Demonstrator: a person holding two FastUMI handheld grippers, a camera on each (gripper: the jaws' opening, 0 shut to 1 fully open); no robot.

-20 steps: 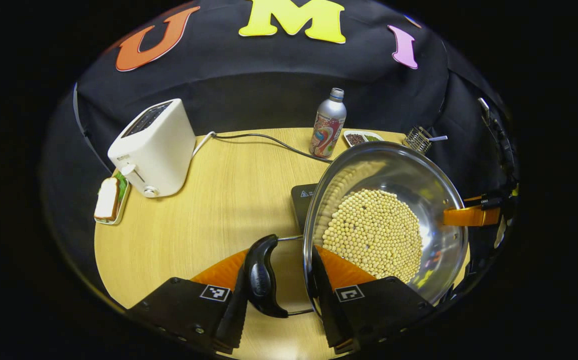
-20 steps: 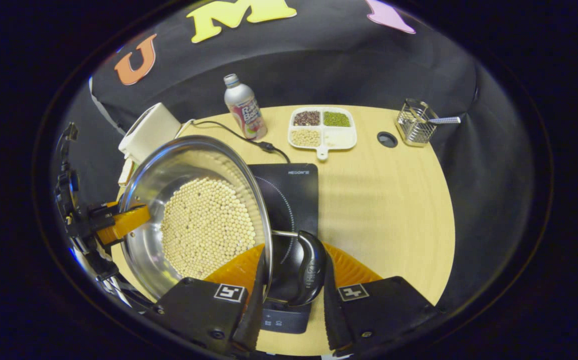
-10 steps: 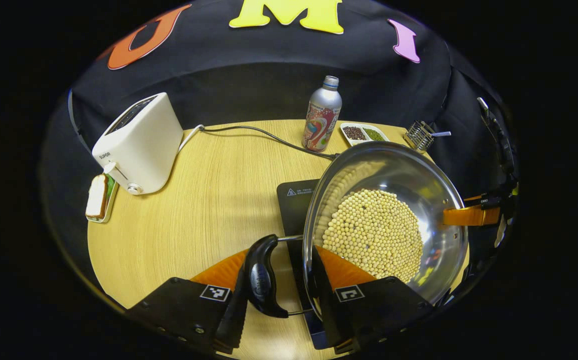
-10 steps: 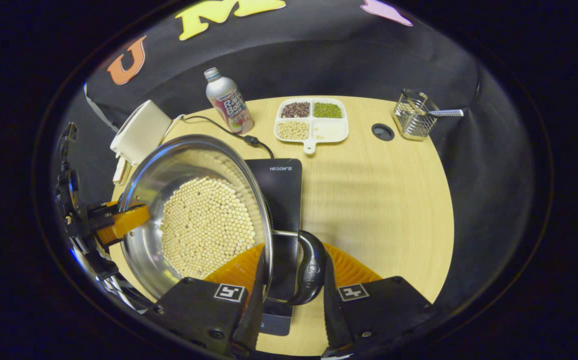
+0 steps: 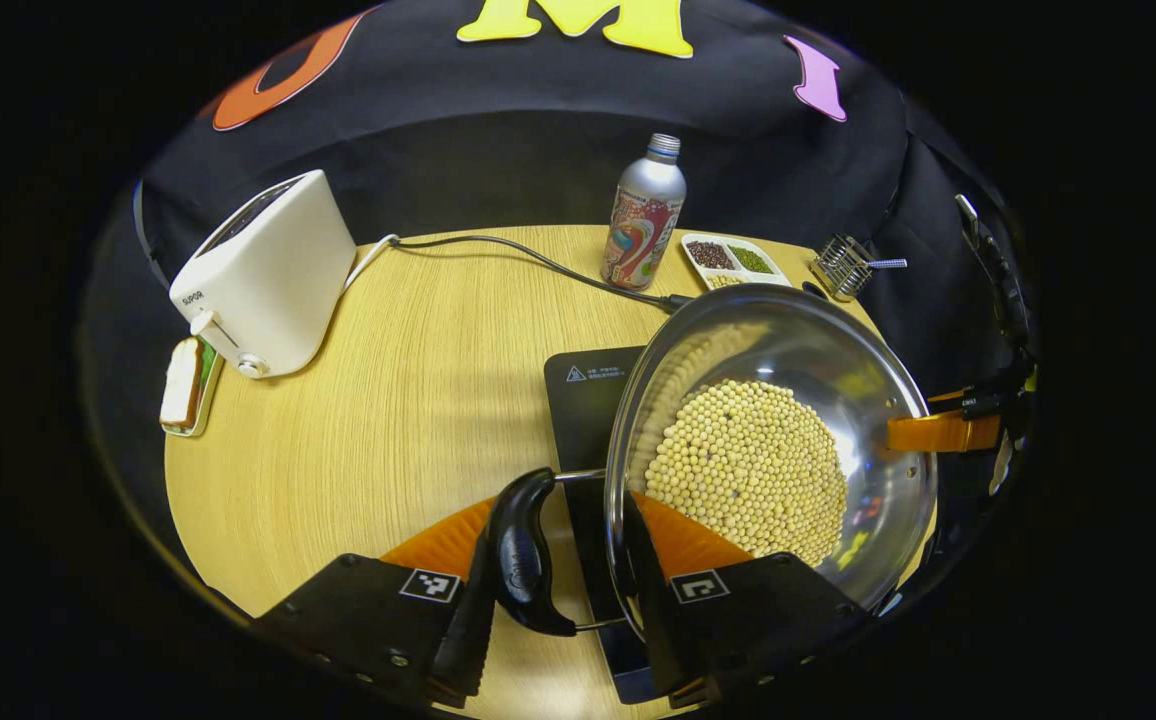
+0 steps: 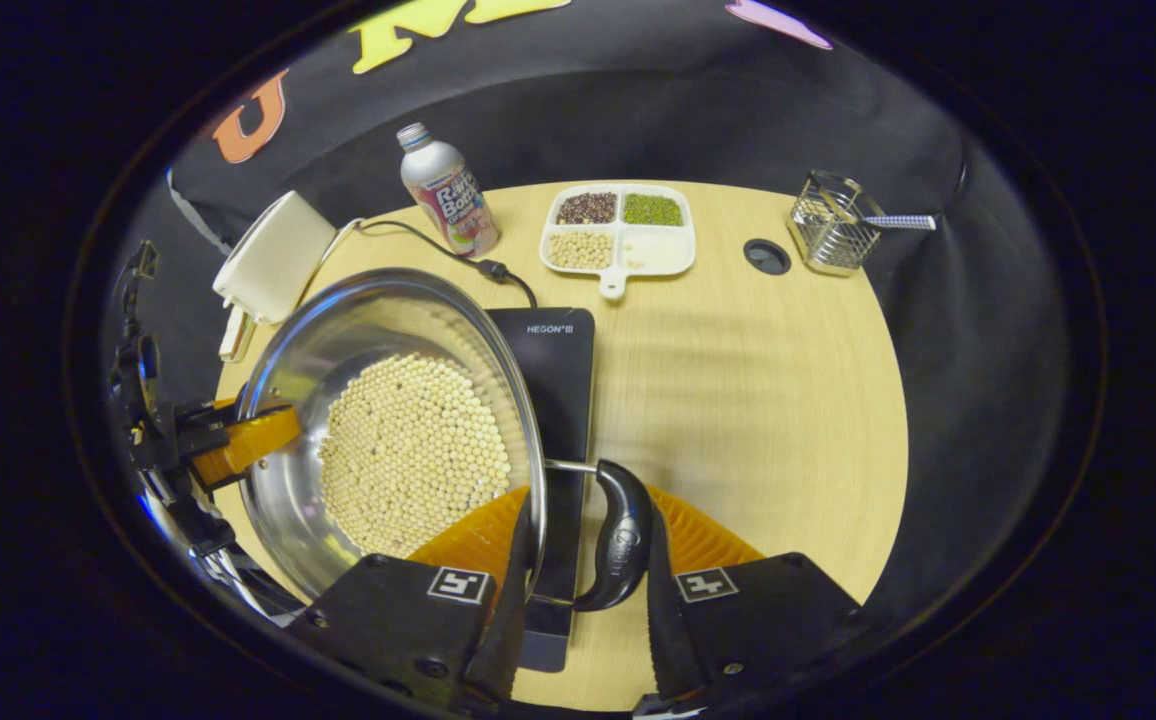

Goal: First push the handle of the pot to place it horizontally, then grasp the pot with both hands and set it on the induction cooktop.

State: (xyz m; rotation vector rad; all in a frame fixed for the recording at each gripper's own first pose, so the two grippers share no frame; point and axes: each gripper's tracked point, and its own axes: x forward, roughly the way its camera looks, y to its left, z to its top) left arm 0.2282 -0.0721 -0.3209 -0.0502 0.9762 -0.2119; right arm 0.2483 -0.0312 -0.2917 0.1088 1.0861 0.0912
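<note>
A steel pot (image 5: 818,350) with a layer of pale beans hangs over the black induction cooktop (image 5: 588,395), held at both black side handles. My left gripper (image 5: 558,545) is shut on the pot's left handle (image 5: 521,550), with one finger outside the handle and the other at the pot wall. In the right gripper view the pot (image 6: 338,330) covers the left part of the cooktop (image 6: 558,370). There my right gripper (image 6: 588,545) is shut on the right handle (image 6: 621,535). Each gripper also appears across the pot in the other's view, as the right gripper (image 5: 943,432) and the left gripper (image 6: 238,445).
On the round wooden table (image 6: 758,400) stand a white toaster (image 5: 263,275), a plate with bread (image 5: 183,385), a metal bottle (image 5: 643,225), a divided tray of grains (image 6: 618,235) and a wire basket (image 6: 831,235). The cooktop's cable (image 5: 518,255) runs along the back.
Both grippers carried the pot to the right over the cooktop: more of the cooktop shows left of the pot and less right of it. The grips are unchanged.
</note>
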